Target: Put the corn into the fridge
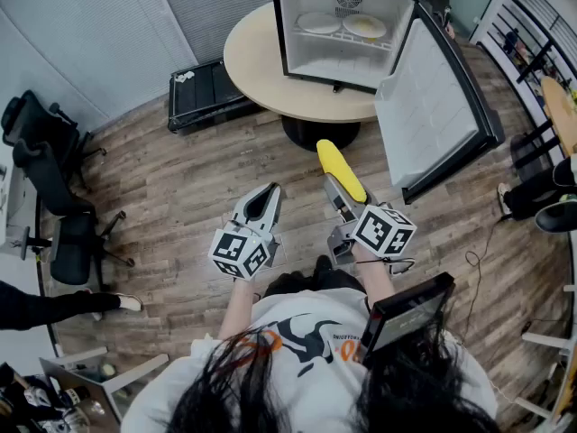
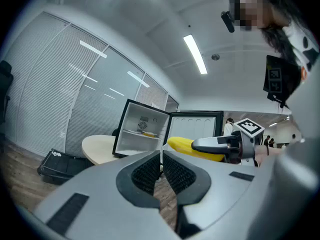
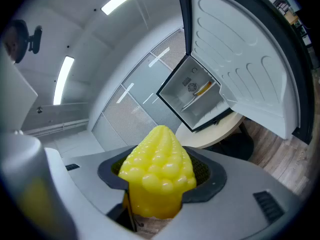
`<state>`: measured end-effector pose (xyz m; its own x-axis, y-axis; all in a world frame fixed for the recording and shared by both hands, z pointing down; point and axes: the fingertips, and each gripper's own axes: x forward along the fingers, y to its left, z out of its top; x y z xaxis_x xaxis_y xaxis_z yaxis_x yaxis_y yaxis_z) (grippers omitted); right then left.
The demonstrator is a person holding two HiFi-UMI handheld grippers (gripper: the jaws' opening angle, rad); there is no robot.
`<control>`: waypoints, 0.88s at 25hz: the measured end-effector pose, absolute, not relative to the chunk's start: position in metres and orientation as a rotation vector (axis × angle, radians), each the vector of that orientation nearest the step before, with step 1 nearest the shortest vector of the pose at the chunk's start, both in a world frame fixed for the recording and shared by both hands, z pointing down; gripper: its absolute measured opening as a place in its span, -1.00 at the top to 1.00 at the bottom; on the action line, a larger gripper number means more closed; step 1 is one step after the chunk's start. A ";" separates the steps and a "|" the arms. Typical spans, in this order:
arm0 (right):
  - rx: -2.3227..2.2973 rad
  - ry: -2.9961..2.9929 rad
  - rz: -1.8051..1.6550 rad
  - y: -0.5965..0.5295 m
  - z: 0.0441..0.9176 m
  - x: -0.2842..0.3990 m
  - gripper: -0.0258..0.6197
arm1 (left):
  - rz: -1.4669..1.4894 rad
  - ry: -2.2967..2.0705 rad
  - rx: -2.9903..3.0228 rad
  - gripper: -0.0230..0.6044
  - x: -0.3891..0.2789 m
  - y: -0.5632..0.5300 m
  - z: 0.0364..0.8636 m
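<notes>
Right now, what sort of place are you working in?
Most likely an office or meeting room, not a kitchen: black office chairs stand on the wood-look floor, slatted blinds line one side, and the small fridge sits open on a round table.

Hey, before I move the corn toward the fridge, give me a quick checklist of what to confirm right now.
1. Corn gripped by right tongs: ok, pads press both sides.
2. Fridge door open: ok, swung wide.
3. Room inside: ok, space under the shelf looks free; two plates sit on it.
4. Left tongs out of the way: ok, shut, empty, beside the right.
5. Corn at the opening: not ok, short of the table.
</notes>
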<state>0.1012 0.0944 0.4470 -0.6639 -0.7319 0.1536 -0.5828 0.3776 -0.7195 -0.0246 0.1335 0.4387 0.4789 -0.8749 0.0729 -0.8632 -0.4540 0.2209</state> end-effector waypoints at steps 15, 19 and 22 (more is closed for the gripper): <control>-1.178 2.418 -1.163 0.092 0.447 0.110 0.12 | -0.075 -1.472 2.523 0.88 -0.012 0.134 0.433; -1.205 2.450 -1.133 0.088 0.450 0.115 0.12 | -0.060 -1.464 2.525 0.88 -0.005 0.131 0.433; -1.211 2.465 -1.120 0.084 0.451 0.118 0.11 | -0.057 -1.465 2.526 0.88 0.000 0.127 0.434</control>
